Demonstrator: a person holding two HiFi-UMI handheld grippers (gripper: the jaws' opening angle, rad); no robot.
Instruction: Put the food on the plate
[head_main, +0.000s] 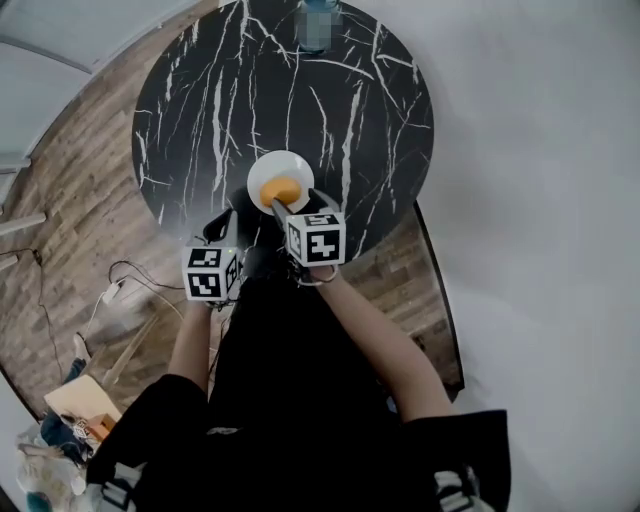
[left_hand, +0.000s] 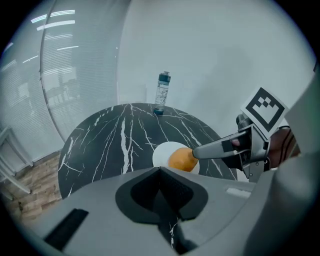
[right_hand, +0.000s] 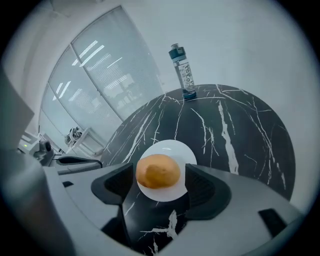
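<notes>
Left claw (left_hand: 160, 170) is held shut and empty; right claw (right_hand: 161, 176) is spread open around the food (right_hand: 158, 171), which is judged to rest on the plate (right_hand: 172, 149).

For a clean release, the right claw's jaws should be held wide and drawn straight back and up, so that the round orange-brown food, seen close against one jaw with a gap at the other, is not nudged off the small white plate. The plate is set toward the near side of a round black tabletop (right_hand: 240, 135) veined in white, with a clear bottle (right_hand: 183, 70) stood at the far edge, well apart. Wood-pattern floor (head_main: 60, 200) is seen around it, with glazed panels (right_hand: 100, 75) at the left and a plain pale wall (left_hand: 225, 50) behind.
</notes>
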